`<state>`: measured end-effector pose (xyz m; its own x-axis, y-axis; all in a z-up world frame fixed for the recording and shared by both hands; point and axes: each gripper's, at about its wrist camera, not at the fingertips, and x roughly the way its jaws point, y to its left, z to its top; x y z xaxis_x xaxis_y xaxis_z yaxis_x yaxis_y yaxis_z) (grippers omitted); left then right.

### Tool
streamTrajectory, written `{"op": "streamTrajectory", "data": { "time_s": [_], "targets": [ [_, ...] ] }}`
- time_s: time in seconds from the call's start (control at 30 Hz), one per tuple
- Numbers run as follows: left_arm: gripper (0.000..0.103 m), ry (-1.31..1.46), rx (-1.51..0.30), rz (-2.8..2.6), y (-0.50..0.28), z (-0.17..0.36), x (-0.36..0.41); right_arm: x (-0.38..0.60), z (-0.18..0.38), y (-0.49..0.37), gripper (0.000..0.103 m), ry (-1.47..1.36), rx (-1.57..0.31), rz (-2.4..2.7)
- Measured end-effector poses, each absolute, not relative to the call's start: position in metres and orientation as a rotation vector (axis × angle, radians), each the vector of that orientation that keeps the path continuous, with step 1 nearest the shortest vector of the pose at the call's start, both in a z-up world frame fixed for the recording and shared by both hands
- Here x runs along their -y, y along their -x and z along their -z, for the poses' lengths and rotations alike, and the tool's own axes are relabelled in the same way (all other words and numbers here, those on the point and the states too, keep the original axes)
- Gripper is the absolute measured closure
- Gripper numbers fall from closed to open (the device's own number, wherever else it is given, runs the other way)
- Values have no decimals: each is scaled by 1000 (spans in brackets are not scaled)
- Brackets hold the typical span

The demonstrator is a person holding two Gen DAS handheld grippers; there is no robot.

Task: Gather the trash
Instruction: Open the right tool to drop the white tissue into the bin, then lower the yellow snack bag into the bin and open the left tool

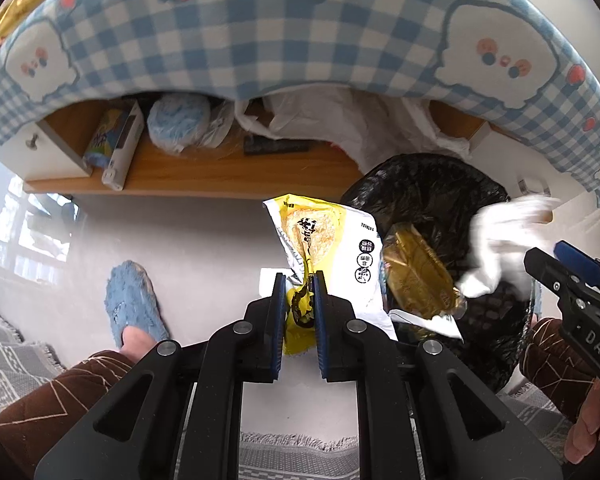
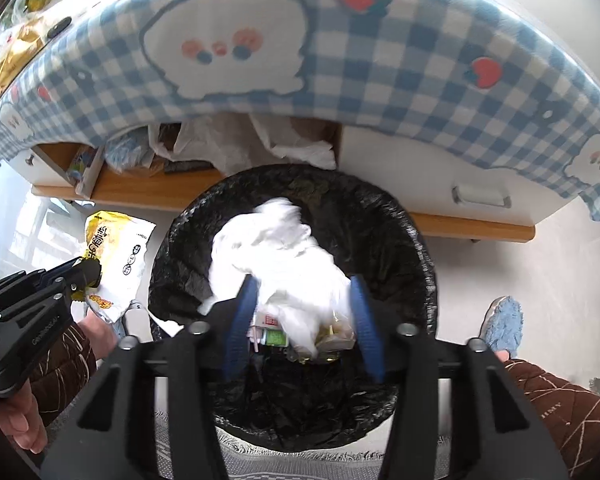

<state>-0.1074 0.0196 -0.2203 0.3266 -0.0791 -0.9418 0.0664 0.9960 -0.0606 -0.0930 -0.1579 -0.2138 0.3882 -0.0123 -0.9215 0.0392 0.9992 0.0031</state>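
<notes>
The black-lined bin [image 2: 292, 304] fills the frame's middle. Right gripper [image 2: 304, 320] spread above blurry white paper [image 2: 276, 248]; left gripper [image 1: 299, 312] pinches the yellow wrapper [image 1: 332, 248].

tablecloth [image 1: 260, 44]: blue-white check, strawberries, hangs over the table edge
shelf [image 1: 204, 168]: wooden, under the table, holding a box [image 1: 118, 140] and white plastic bags [image 2: 236, 144]
slipper [image 1: 134, 304]: fluffy blue, on pale floor
rug [image 1: 4, 344]: grey patterned
</notes>
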Motion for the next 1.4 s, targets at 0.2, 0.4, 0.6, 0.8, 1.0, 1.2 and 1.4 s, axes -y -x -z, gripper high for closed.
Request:
{"op": "streamTrajectory", "data": {
  "time_s": [0.2,0.4,0.6,0.8,1.0,1.2,1.4],
  "targets": [
    [91,-6,-1192,141,104,197,12,195,195,91,16,-64,-1138,95],
    [90,-35,-1178,194,101,190,49,236,184,96,8,-68,-1113,120],
    [90,-55,-1203,227,100,201,79,280,190,103,8,-117,-1130,153],
    [90,-62,-1232,239,100,214,102,301,210,111,8,-113,-1162,188],
    [90,-92,-1256,250,101,231,120,316,222,117,8,-123,-1175,221],
    [90,-110,-1268,274,102,242,133,326,224,123,8,-104,-1165,277],
    [82,-137,-1283,262,102,251,139,333,226,125,8,-102,-1164,296]
  ]
}}
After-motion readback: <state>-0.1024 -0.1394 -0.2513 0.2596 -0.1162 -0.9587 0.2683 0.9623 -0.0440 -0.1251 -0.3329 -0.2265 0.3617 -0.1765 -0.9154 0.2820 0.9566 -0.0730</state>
